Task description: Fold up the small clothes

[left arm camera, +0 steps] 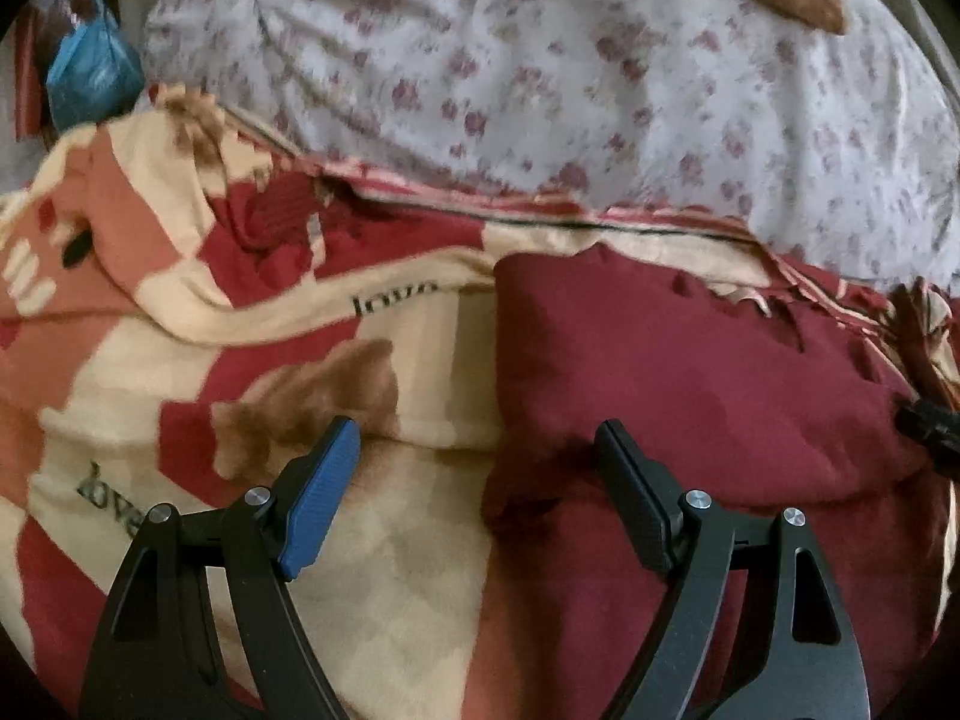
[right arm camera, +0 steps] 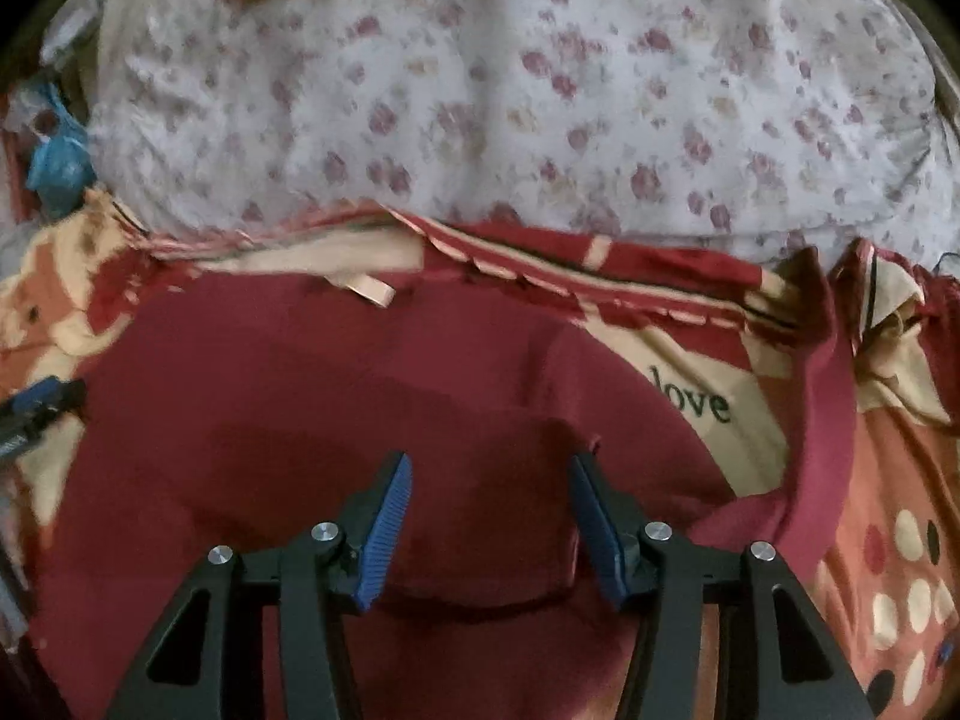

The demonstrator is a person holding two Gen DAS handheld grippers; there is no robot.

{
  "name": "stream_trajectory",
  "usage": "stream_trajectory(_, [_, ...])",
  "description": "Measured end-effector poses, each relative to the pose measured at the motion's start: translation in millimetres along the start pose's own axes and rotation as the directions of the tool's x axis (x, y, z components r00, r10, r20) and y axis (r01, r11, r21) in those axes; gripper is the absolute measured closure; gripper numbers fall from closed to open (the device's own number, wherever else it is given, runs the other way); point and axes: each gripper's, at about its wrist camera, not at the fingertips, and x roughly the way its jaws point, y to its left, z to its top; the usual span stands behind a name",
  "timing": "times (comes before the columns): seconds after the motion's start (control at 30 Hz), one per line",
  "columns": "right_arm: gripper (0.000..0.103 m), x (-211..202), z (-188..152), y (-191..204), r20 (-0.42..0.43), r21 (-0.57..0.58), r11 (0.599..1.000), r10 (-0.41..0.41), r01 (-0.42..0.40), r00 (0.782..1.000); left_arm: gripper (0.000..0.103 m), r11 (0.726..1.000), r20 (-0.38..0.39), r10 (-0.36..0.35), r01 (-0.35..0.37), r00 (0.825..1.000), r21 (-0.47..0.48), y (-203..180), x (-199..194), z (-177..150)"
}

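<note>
We see one dark red garment [right arm camera: 372,396] lying on one patterned blanket [left arm camera: 150,360]. Our left gripper [left arm camera: 480,480], jaws spread, straddles its left edge; our right gripper [right arm camera: 489,516], jaws apart, hovers over its folded middle, gripping nothing.

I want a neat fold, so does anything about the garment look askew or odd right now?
The dark red garment lies rumpled on the patterned blanket. One strip trails off to the right, away from the body. Both grippers are open.
</note>
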Motion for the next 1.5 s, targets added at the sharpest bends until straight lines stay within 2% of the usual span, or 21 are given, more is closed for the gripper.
stream_trajectory(0.1, [0.057, 29, 2, -10, -0.018, 0.003, 0.994, -0.111, 0.111, 0.994, 0.021, 0.999, -0.038, -0.005, 0.004, 0.999, -0.035, 4, 13, -1])
stream_trajectory(0.2, [0.057, 35, 7, -22, -0.028, 0.041, 0.995, -0.087, 0.088, 0.996, 0.021, 0.999, -0.039, -0.007, 0.005, 0.999, -0.036, 4, 15, -1])
stream_trajectory(0.37, [0.057, 3, 1, -14, -0.02, 0.058, 0.998, -0.036, 0.037, 0.999, 0.021, 1.0, -0.027, 0.012, -0.012, 1.0, -0.018, 1, 15, -2])
stream_trajectory(0.5, [0.056, -15, -18, -1, -0.002, 0.026, 1.0, -0.001, 0.001, 1.0, 0.021, 1.0, -0.025, 0.011, -0.011, 1.0, -0.022, 1, 13, -3])
stream_trajectory(0.6, [0.055, -1, -29, 4, -0.043, 0.006, 0.999, -0.031, 0.031, 0.999, 0.021, 1.0, -0.022, 0.011, -0.011, 1.0, -0.022, 1, 13, -4])
stream_trajectory(0.73, [0.055, -4, -30, -1, -0.054, 0.054, 0.998, -0.011, 0.014, 0.998, 0.021, 1.0, -0.015, 0.016, -0.016, 1.0, -0.017, 1, 11, -5])
stream_trajectory(0.9, [0.054, -23, -38, 5, -0.034, 0.044, 0.999, -0.004, 0.006, 0.999, 0.022, 1.0, 0.017, 0.007, -0.006, 1.0, -0.003, -4, -4, -5])
stream_trajectory(1.0, [0.049, -20, -48, 5, -0.042, 0.064, 0.998, 0.008, -0.006, 0.999, 0.022, 1.0, 0.047, -0.006, 0.005, 0.999, 0.021, -12, -14, -6])
stream_trajectory(1.17, [0.045, -18, -55, 17, -0.025, 0.01, 0.999, -0.042, 0.043, 0.999, 0.022, 0.997, 0.07, -0.008, 0.002, 0.998, 0.08, -27, -23, -9])
stream_trajectory(1.3, [0.044, -28, -54, 16, -0.032, 0.045, 0.999, -0.008, 0.01, 0.999, 0.022, 0.996, 0.076, -0.018, 0.01, 0.997, 0.093, -32, -26, -10])
stream_trajectory(1.5, [0.039, -49, -52, 20, 0.039, 0.071, 0.997, 0.038, -0.041, 0.999, 0.022, 0.995, 0.078, 0.0, -0.008, 0.997, 0.104, -34, -26, -11])
